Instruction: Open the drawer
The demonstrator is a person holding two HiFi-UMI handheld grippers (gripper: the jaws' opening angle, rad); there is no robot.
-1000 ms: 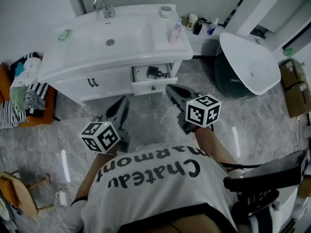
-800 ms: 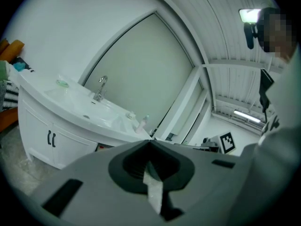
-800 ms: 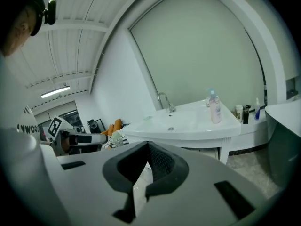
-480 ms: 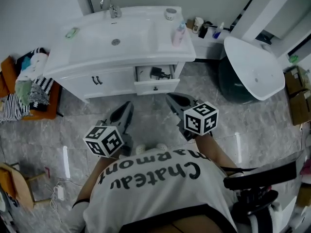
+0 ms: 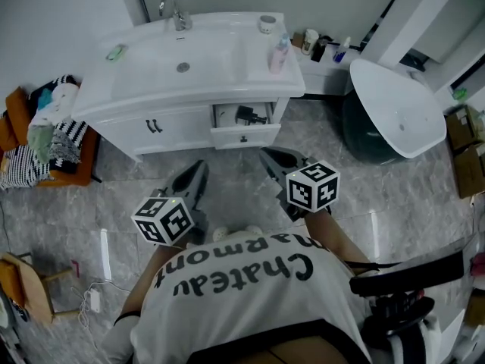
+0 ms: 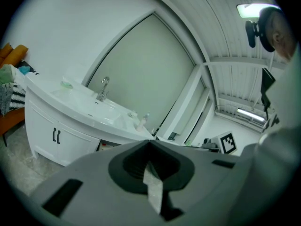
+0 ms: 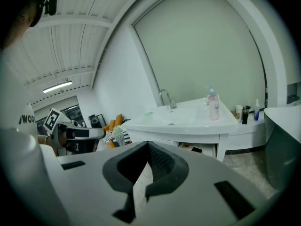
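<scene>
The white vanity [image 5: 163, 123] stands ahead, and its small drawer [image 5: 245, 136] at the right end is pulled out, with a dark object [image 5: 248, 115] lying inside. My right gripper [image 5: 265, 155] hovers over the floor just in front of the drawer, apart from it, jaws shut and empty. My left gripper [image 5: 199, 165] hangs to its left before the cabinet doors, also shut on nothing. The open drawer [image 7: 203, 149] shows below the counter in the right gripper view, beyond my right gripper [image 7: 148, 144]. My left gripper [image 6: 149, 142] points toward the vanity's right end.
On the counter stand a faucet [image 5: 173, 7], a pump bottle [image 5: 277, 54] and a cup [image 5: 266, 23]. A white basin on a dark base [image 5: 390, 105] stands at the right. Clothes lie piled on an orange seat [image 5: 45, 131] at the left. A black chair [image 5: 409, 279] is close at my right.
Both grippers have drawn back a little from the vanity, the right one away from the drawer front. The drawer stays pulled out.
</scene>
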